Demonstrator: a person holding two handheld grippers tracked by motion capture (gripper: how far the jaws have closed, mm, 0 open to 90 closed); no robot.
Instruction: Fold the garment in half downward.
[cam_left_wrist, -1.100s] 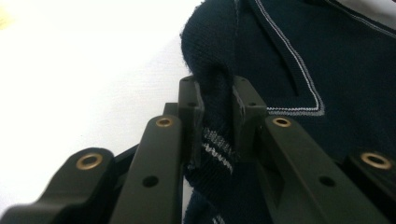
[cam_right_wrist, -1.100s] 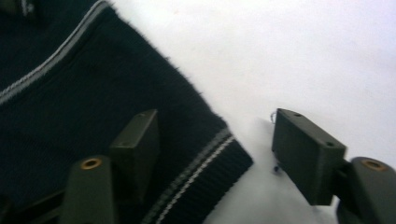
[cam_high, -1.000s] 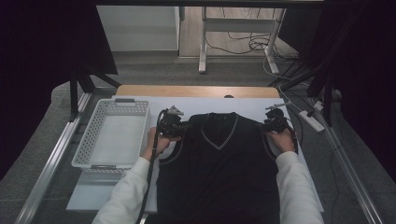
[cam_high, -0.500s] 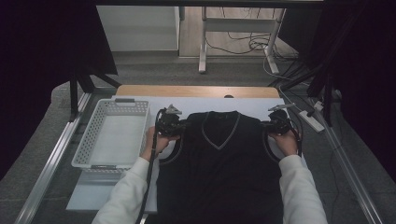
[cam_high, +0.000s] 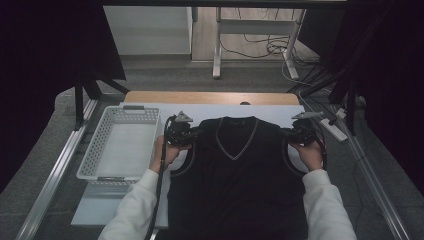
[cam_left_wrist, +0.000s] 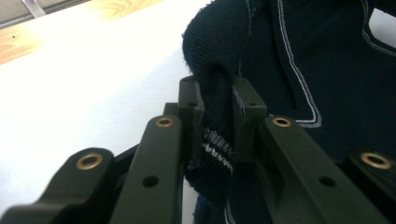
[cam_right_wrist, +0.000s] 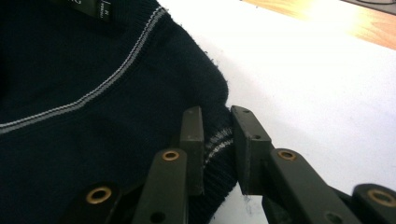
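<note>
Dark vest: hem cut off below; left gripper pinches one shoulder, right gripper just closed on the other

The right gripper has just closed its jaws on the vest's shoulder.

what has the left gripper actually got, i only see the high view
Observer: The left gripper is shut on a raised fold of the vest at the shoulder, with striped trim between the jaws.
Operator: and the right
Observer: The right gripper has just been closing its jaws, and the other shoulder's striped edge is between them.
Operator: anything at the collar
Observer: A dark label sits inside the neck. Its print is too small to read.
</note>
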